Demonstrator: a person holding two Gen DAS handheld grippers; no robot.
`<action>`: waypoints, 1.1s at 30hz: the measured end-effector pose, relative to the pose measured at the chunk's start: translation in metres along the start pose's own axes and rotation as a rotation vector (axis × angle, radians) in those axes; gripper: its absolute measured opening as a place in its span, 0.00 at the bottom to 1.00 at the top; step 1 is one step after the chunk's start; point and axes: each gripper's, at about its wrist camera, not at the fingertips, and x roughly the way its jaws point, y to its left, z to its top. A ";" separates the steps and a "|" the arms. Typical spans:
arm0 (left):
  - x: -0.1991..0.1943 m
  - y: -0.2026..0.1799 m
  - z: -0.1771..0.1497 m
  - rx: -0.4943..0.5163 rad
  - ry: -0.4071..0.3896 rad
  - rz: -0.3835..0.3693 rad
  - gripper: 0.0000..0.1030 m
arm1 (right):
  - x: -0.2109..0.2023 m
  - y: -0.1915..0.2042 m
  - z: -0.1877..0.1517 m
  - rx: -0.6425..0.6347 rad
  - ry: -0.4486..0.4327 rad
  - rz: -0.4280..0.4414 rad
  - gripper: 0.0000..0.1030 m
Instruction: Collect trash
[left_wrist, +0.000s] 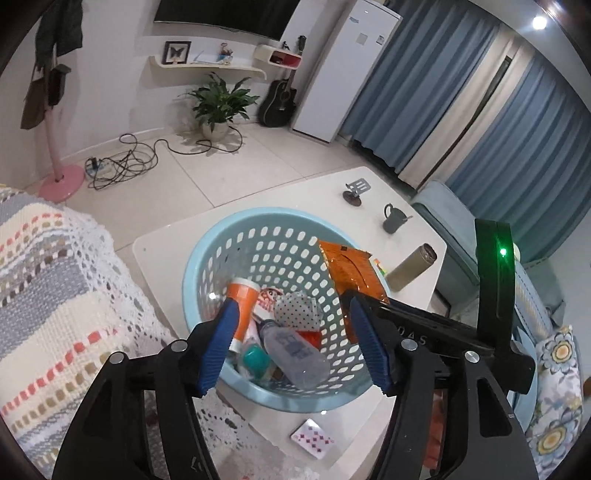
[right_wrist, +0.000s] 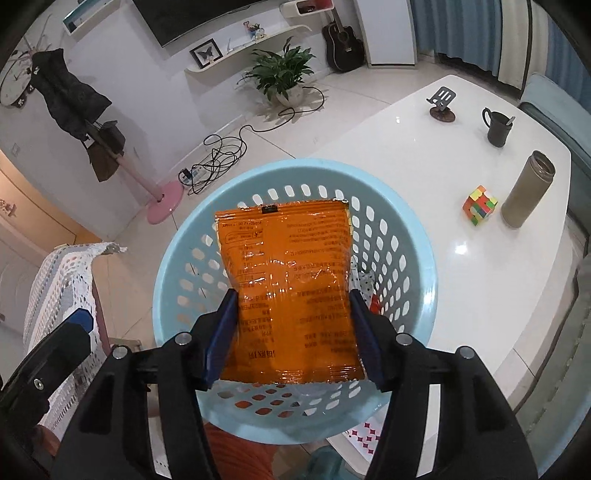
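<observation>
A light blue perforated basket (left_wrist: 207, 251) (right_wrist: 417, 258) stands on the white table (left_wrist: 332, 192) (right_wrist: 406, 147). Inside lie an orange-capped container (left_wrist: 242, 295), a clear plastic bottle (left_wrist: 295, 350), a polka-dot wrapper (left_wrist: 297, 308) and other trash. My right gripper (right_wrist: 293, 306) is shut on an orange snack bag (right_wrist: 291, 273) (left_wrist: 352, 267) and holds it over the basket. My left gripper (left_wrist: 291, 317) is open and empty, hovering above the basket's near side.
On the table stand a grey mug (right_wrist: 498, 127), a tan thermos (right_wrist: 526, 188), a colour cube (right_wrist: 480, 205) and a phone stand (right_wrist: 441, 101). A playing card (left_wrist: 312, 437) lies near the front edge. A crocheted-cover sofa (left_wrist: 48, 295) is at the left.
</observation>
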 end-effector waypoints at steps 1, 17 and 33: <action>-0.002 0.002 -0.002 -0.003 0.000 0.001 0.60 | 0.000 0.001 -0.001 -0.007 0.005 -0.003 0.57; -0.091 0.008 -0.013 -0.023 -0.186 0.091 0.75 | -0.059 0.034 -0.019 -0.081 -0.086 0.035 0.70; -0.188 0.014 -0.067 0.048 -0.535 0.458 0.92 | -0.171 0.119 -0.094 -0.288 -0.595 -0.094 0.77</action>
